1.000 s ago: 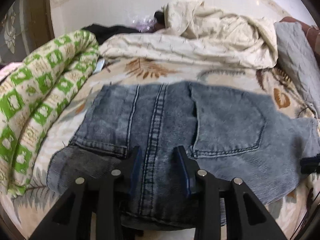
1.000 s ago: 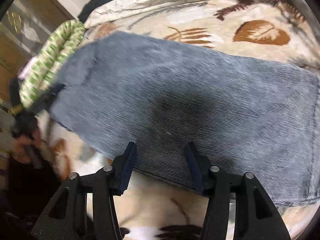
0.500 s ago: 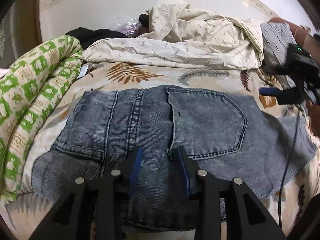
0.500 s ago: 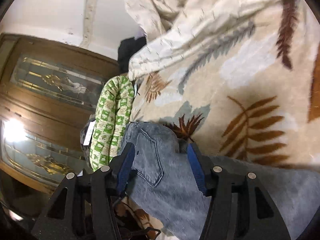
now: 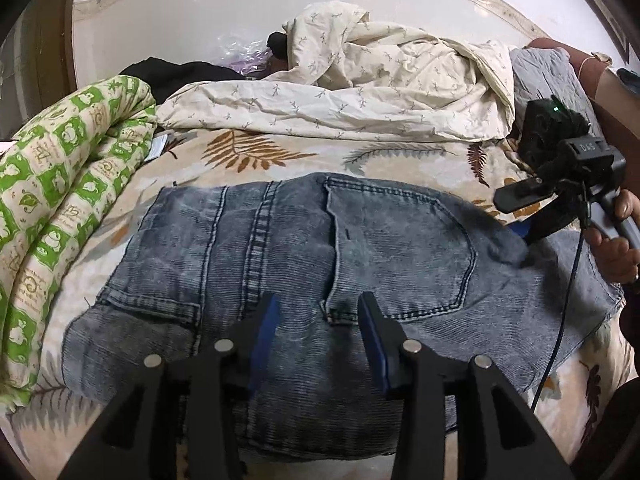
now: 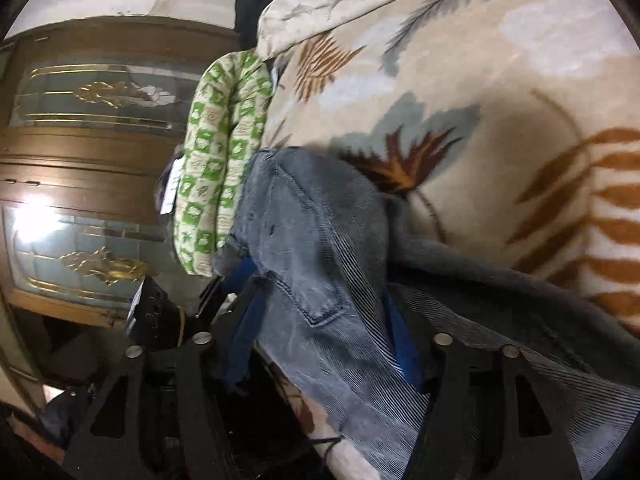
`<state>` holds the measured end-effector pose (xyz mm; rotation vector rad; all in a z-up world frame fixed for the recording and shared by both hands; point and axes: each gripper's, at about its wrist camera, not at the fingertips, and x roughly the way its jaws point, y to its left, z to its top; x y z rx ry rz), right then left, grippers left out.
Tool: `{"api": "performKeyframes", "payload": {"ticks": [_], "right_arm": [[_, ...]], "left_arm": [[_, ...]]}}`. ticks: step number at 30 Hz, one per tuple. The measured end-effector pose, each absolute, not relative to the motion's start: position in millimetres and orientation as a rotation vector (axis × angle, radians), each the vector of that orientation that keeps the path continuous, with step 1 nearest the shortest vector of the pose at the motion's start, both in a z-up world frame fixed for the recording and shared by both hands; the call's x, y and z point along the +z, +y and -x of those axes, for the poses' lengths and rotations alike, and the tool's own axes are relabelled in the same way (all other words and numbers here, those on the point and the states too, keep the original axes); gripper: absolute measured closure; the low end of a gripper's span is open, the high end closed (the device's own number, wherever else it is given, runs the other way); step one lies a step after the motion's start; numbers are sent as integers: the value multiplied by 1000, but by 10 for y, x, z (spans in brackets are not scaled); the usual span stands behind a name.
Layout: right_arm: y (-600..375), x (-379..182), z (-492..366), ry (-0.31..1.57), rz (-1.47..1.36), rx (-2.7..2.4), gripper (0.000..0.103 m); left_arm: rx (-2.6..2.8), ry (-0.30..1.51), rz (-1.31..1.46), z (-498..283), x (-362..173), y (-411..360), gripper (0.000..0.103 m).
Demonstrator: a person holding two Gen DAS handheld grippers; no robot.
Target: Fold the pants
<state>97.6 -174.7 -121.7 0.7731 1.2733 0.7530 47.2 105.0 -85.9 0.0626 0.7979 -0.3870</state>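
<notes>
Grey-blue denim pants (image 5: 304, 264) lie folded on the leaf-print bed cover, back pockets up. My left gripper (image 5: 318, 312) is open, its blue pads just above the denim near the right pocket's lower edge. In the left wrist view my right gripper (image 5: 532, 224) reaches in from the right, down at the pants' far right edge. In the right wrist view the right gripper (image 6: 324, 312) is open with the denim (image 6: 320, 280) lying between its jaws, the fabric bunched over the right pad.
A green-and-cream rolled quilt (image 5: 60, 208) lies along the left. A crumpled cream sheet (image 5: 360, 92) and grey pillow (image 5: 548, 80) are at the back. A wooden glass-front cabinet (image 6: 80, 160) stands beyond the bed edge.
My right gripper swung from above the pant leg to the right edge of the folded pants and lowered onto the denim. The left gripper drew back slightly and stayed open.
</notes>
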Motion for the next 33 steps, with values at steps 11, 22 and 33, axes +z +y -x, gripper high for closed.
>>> {"api": "performKeyframes", "payload": {"ticks": [11, 22, 33], "right_arm": [[-1672, -1285, -1126, 956, -1036, 770, 31], [-1740, -993, -1081, 814, -1129, 922, 29], [-1861, -720, -957, 594, -1117, 891, 29]], "left_arm": [[-376, 823, -80, -492, -921, 1090, 59], [-373, 846, -68, -511, -945, 1122, 59], [-371, 855, -46, -521, -943, 1155, 59]]}}
